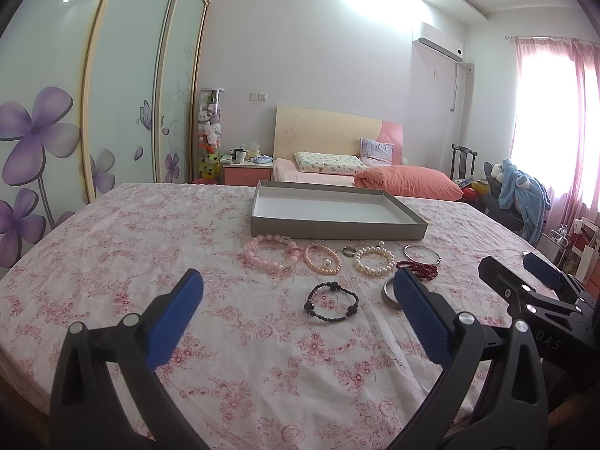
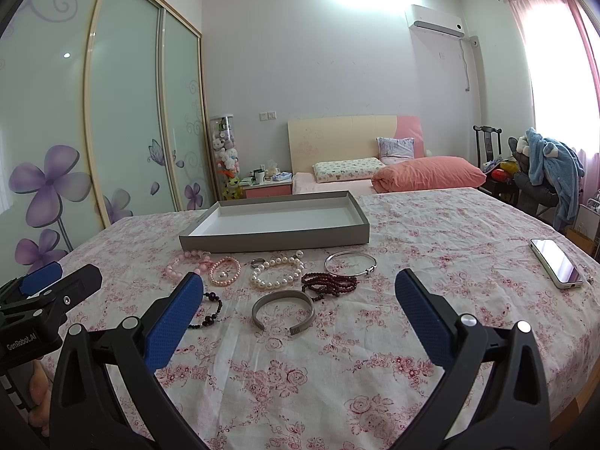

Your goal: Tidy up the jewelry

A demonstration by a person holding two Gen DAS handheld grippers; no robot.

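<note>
Both grippers hang over a desk covered in a wrinkly white floral cloth (image 2: 412, 225) with pink roses printed all over. The left gripper (image 1: 298, 300) has its jaws spread wide with nothing between them, and the right gripper (image 2: 299, 294) is the same: wide apart, empty. The pads are blue with a fine knobbly grip texture, on black plastic arms.

The jewelry is all laid out loose on the cloth in front of a shallow rectangular cardboard tray (image 1: 337, 230), grey outside, plain white inside, nothing in it.

Closest to the tray, from the left:
- a chunky pink bead bracelet (image 1: 268, 257), glossy translucent beads
- a peach pearl bracelet (image 1: 322, 259) with a single white pearl sitting inside its loop
- a small silver ring (image 1: 348, 251)
- a white pearl bracelet (image 1: 374, 261), fat round pearls
- a thin silver bangle (image 2: 350, 263), smooth wire-like hoop with a small clasp

A bit nearer the grippers:
- a dark red bead strand (image 2: 328, 285), small beads bunched in several coils, just beside the bangle
- a flat brushed-metal cuff (image 2: 283, 311), open C shape
- a black bead bracelet (image 1: 332, 303), tiny beads with a few bigger ones spaced around it

In the left view the right-hand pad partly hides the cuff. Off to the right on the cloth lies a smartphone (image 2: 557, 262), screen up, well apart from the jewelry.
</note>
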